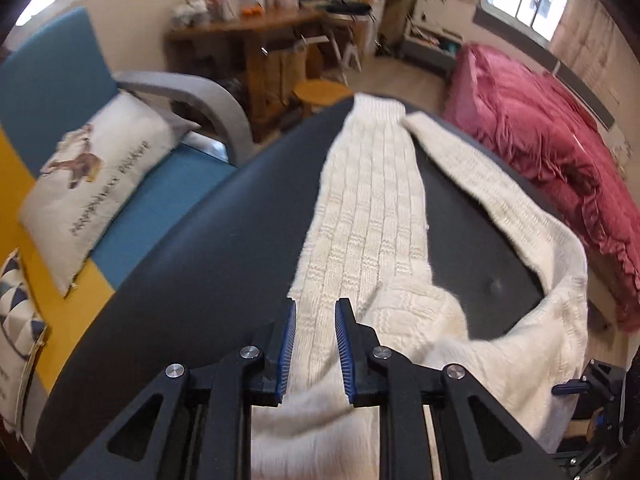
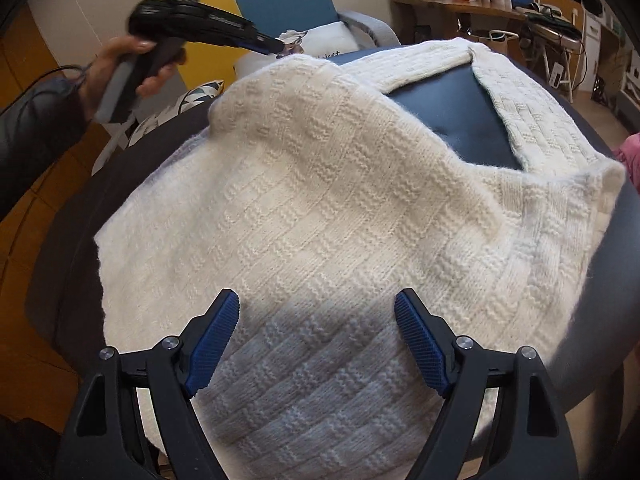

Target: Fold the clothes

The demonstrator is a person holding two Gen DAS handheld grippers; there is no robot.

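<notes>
Left wrist view: the left gripper (image 1: 316, 344) points along a long knitted panel of the white knit sweater (image 1: 368, 216), which lies on the dark round table (image 1: 192, 264). Its jaws stand a little apart with the knit running between them; I cannot tell whether the pads actually pinch the fabric. Two long strips run to the far edge, most likely the two sleeves, one straight ahead and one further right, meeting the body of the garment at the near right. One risk: if the jaws hold only the top layer, that layer would drag and bunch as the gripper travels, leaving the fold crooked. The right strip also lies close to the table's far-right rim, so a pull could slide it off. Counted here: one sweater, one table, two cushions on the blue sofa (image 1: 132, 216) at left, one wooden stool (image 1: 320, 94) far centre.

Right wrist view: the right gripper (image 2: 316, 344) hovers over the near part of the sweater's body (image 2: 304, 208), jaws spread wide and holding nothing. The left gripper (image 2: 276, 46), held in the person's left hand (image 2: 132, 64), is raised at the far left edge of the garment, blurred. Bare tabletop shows between the two strips. The loose knit may stretch or snag on the ridged pads. Counted: two grippers, one hand visible, one sweater.
</notes>
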